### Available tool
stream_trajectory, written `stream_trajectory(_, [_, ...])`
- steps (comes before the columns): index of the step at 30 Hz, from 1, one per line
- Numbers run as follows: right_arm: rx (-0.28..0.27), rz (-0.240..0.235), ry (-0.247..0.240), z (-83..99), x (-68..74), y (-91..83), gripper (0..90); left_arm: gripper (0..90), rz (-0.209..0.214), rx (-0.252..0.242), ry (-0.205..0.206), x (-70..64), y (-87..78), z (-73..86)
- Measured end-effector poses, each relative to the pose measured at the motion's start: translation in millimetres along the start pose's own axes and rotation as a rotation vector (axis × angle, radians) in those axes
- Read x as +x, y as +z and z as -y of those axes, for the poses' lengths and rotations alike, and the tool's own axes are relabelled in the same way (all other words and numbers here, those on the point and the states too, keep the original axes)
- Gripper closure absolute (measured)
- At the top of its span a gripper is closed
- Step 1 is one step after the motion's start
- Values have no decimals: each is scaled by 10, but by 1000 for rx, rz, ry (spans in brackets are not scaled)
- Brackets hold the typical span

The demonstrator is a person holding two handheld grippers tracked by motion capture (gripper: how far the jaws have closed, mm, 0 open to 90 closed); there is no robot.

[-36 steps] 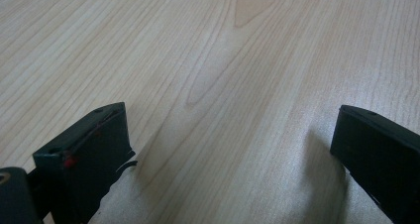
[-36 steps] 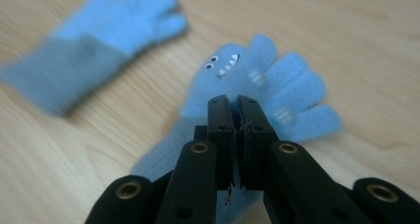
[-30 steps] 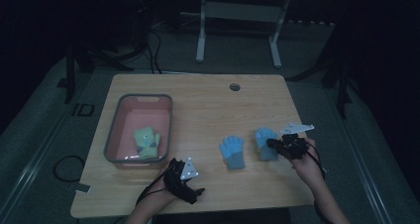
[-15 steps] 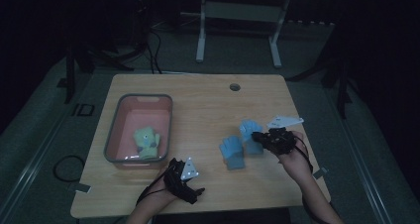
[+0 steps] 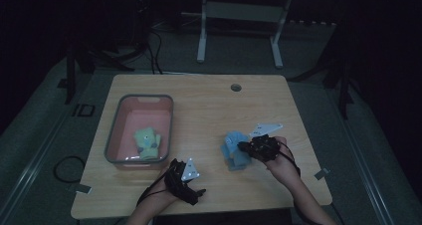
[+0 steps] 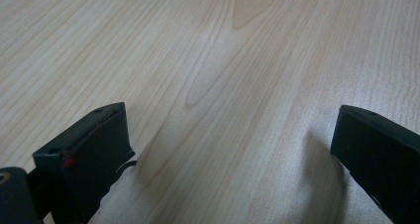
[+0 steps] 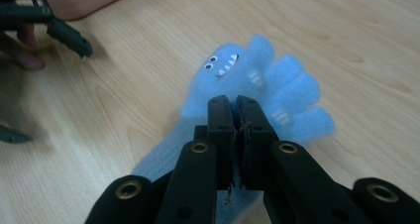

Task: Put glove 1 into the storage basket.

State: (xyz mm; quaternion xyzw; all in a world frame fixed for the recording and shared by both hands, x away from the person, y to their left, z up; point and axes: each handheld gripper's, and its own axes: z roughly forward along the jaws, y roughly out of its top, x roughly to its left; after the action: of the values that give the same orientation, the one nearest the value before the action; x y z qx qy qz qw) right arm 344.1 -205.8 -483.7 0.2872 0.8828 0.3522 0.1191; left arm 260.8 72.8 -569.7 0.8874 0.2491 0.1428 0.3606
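Pink bin [image 5: 130,153] far left holds a green glove [image 5: 147,141]. Left gripper [image 6: 225,149] rests released over bare table [image 6: 223,45], jaws spread. Right gripper [image 7: 236,116] is clenched on the blue glove [image 7: 247,75], which hangs ahead of its jaws. Judged light, soft, floppy; pinch mid-fabric.

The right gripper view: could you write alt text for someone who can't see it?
Two black jaws of the right gripper are pinched shut on a fuzzy blue glove with a cartoon face, over a light wooden table. The person's other hand shows at the upper left.
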Motion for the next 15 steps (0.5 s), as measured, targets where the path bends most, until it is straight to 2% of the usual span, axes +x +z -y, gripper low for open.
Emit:
stream_trajectory(8, [51,-14,-2,58,26,193,856,23,6,-6,-13,1,-3,-3])
stream_trajectory(15, [79,-3,28,139,-26,337,851,23,7,-13,-11,1,-9,-8])
